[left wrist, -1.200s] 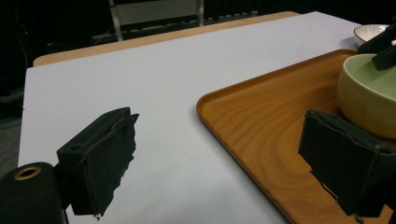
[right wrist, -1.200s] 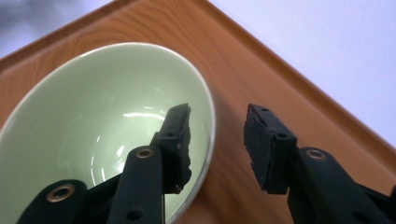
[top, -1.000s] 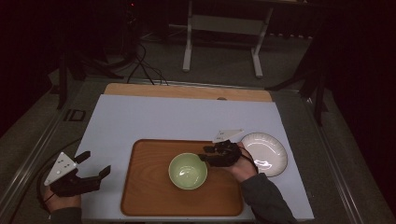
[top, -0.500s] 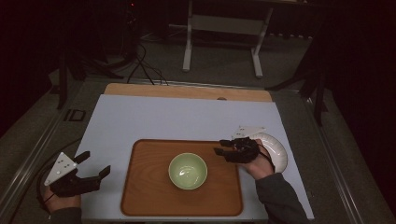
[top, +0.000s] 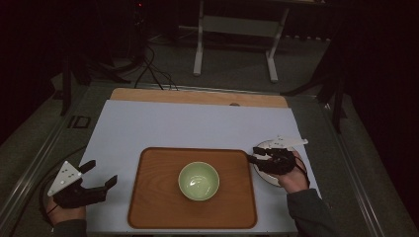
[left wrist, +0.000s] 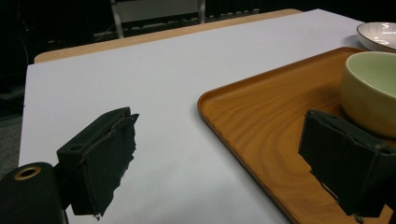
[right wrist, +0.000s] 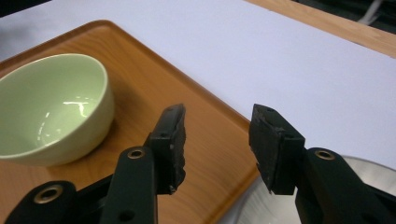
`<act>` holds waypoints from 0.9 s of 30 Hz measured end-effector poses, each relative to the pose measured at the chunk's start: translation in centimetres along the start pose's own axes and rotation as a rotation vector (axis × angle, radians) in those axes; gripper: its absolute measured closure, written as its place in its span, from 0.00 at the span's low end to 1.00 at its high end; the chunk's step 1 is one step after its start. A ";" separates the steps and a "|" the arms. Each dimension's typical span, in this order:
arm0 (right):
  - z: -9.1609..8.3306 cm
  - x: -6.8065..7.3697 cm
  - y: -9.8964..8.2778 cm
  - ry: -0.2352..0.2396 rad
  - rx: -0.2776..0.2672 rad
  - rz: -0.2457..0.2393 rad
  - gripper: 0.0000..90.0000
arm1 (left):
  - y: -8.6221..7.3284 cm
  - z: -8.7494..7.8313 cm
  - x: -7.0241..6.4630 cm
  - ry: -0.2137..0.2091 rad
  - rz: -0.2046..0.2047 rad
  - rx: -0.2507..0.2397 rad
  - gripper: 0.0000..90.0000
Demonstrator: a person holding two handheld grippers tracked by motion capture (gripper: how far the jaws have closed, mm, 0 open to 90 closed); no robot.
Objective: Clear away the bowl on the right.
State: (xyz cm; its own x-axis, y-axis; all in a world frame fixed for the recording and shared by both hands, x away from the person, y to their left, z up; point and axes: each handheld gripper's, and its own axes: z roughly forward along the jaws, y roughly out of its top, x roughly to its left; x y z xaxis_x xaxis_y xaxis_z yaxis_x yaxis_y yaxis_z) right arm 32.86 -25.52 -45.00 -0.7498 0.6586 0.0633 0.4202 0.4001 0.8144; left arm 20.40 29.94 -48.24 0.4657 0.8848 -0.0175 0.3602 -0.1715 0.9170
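Right gripper [top: 258, 154] held low over a white plate [top: 267, 176] at the table's right, jaws spread and empty, aimed toward the wooden tray [top: 148, 207] just ahead. Left gripper [top: 101, 173] resting off the tray's left edge, jaws wide apart, gripping nothing. Pale green bowl [top: 198, 181] upright at tray centre, mouth up, between both tools, nothing blocking either

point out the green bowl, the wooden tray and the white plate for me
green bowl [top: 198, 180], high view, the middle of its inside
wooden tray [top: 153, 197], high view, bare floor left of the bowl
white plate [left wrist: 379, 36], left gripper view, its near rim
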 end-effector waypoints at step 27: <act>-4.2 -2.8 -5.9 -0.176 -0.085 0.103 0.43 | -0.1 0.1 0.1 0.016 -0.012 0.011 0.11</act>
State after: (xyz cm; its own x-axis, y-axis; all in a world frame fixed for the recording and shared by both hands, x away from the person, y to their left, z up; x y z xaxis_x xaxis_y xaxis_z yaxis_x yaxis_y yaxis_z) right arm 30.28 -32.39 -47.56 -0.6014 0.7972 0.0532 0.4396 0.2745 0.8552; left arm 20.50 30.04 -48.34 0.4483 0.8936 -0.0216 0.3748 -0.1659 0.9121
